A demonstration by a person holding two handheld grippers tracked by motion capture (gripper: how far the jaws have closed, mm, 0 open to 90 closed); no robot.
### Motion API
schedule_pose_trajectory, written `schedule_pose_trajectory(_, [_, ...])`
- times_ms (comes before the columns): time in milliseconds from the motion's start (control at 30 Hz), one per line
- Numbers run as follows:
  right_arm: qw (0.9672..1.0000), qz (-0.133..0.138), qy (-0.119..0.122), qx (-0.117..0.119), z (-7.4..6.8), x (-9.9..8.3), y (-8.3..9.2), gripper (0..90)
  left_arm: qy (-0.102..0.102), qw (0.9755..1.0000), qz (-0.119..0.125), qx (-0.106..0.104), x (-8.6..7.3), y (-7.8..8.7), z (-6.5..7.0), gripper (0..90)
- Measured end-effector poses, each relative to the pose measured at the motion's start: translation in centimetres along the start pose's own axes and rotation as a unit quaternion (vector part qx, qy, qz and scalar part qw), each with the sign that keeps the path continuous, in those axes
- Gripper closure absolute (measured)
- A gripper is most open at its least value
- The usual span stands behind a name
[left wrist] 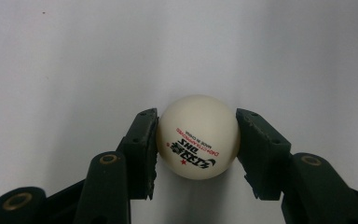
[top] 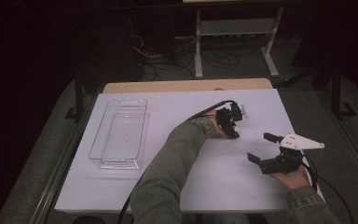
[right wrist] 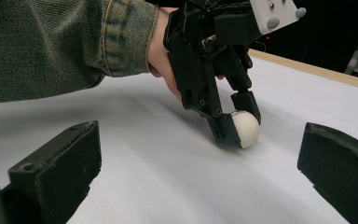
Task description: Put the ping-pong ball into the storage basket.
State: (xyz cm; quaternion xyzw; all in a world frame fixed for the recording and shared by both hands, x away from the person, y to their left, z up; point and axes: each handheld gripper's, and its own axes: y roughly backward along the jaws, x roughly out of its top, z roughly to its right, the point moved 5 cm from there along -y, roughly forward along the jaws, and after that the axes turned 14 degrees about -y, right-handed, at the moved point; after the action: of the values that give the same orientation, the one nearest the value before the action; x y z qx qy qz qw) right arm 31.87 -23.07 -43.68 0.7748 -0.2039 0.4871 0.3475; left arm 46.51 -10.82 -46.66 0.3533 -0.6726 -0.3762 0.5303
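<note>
A white ping-pong ball with black and red print sits between the two black jaws of my left gripper, which touch it on both sides. From the right gripper view, the ball is down at the white table surface, held at the tips of the left gripper. In the high view the left gripper is right of the table's middle, its green sleeve reaching across. My right gripper hovers nearer the front right, open and holding nothing, its jaws wide apart around the scene.
A clear plastic bin stands on the left part of the white table. A wooden edge runs along the far side. Cables and a metal stand lie on the floor beyond.
</note>
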Motion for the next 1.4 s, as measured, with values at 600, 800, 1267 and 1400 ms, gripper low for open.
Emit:
schedule_pose_trajectory(600, [1.0, 0.002, 0.005, 0.003, -0.1, 0.1, 0.0, 0.0, -0.006, 0.9998, 0.004, 0.02, 0.5, 2.4, -0.2, 50.8])
schedule_pose_trajectory(800, [1.0, 0.0, 0.006, 0.005, -0.2, 0.1, -0.1, 0.0, -0.007, 0.9996, 0.006, 0.026, 1.0, 3.5, 0.0, 50.8])
schedule_pose_trajectory(1267, [0.9999, 0.0, 0.011, 0.009, -0.3, 0.1, -0.3, 0.0, -0.018, 0.9994, 0.002, 0.031, 2.3, 5.8, 1.4, 50.8])
schedule_pose_trajectory(1400, [0.9999, 0.0, 0.011, 0.01, -0.3, 0.2, -0.4, 0.0, -0.016, 0.9992, -0.006, 0.035, 2.4, 6.7, 1.7, 50.8])
